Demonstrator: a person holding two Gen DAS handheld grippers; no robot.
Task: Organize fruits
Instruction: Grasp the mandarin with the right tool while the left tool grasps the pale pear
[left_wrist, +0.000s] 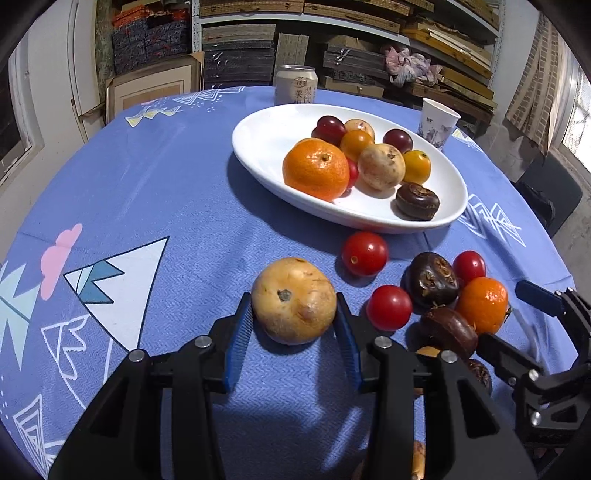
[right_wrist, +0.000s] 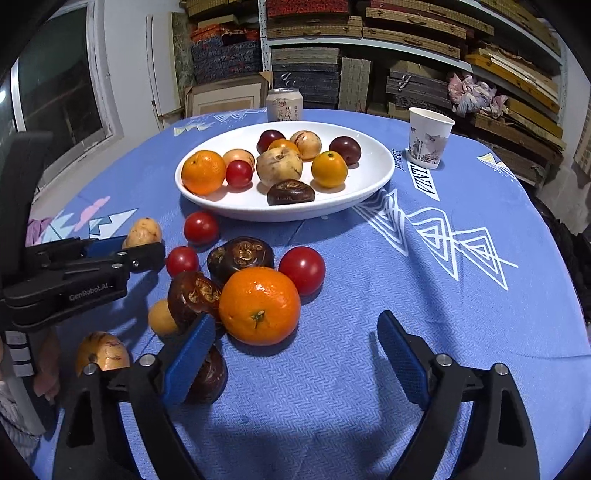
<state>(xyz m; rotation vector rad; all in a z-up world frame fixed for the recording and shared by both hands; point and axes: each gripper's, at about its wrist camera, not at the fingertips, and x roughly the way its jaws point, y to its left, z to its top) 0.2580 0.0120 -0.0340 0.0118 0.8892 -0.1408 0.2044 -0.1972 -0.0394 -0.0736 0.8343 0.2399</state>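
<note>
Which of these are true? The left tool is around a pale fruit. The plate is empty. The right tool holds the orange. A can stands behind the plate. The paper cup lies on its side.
1. The left gripper has its fingers on either side of the pale fruit: true.
2. The plate is empty: false, it holds many fruits.
3. The right gripper holds the orange: false, it is open, and the orange rests on the cloth.
4. A can stands behind the plate: true.
5. The cup lies on its side: false, it stands upright.
</note>
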